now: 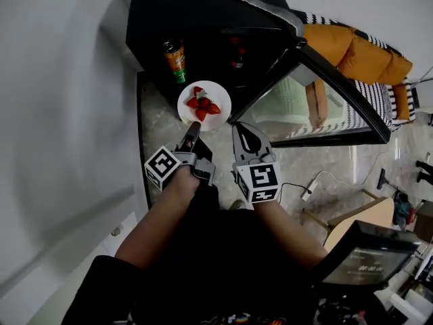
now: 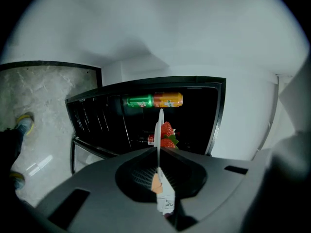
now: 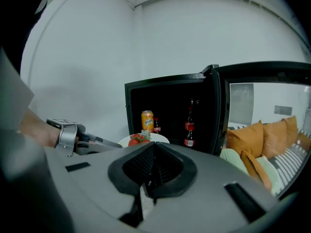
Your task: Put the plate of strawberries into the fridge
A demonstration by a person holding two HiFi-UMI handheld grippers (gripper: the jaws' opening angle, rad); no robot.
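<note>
Even indoor light, dark fridge (image 1: 223, 42) interior, strong fisheye edge distortion

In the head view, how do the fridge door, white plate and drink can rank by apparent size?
1. fridge door
2. white plate
3. drink can, though it sits farther back, so it may look smaller than it is.

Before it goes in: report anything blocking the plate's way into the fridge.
Nothing visible blocks it. The fridge door stands open, and the plate, held in the left claw, is at the opening. Inside, a can stands just beyond it at left and bottles farther right.
</note>
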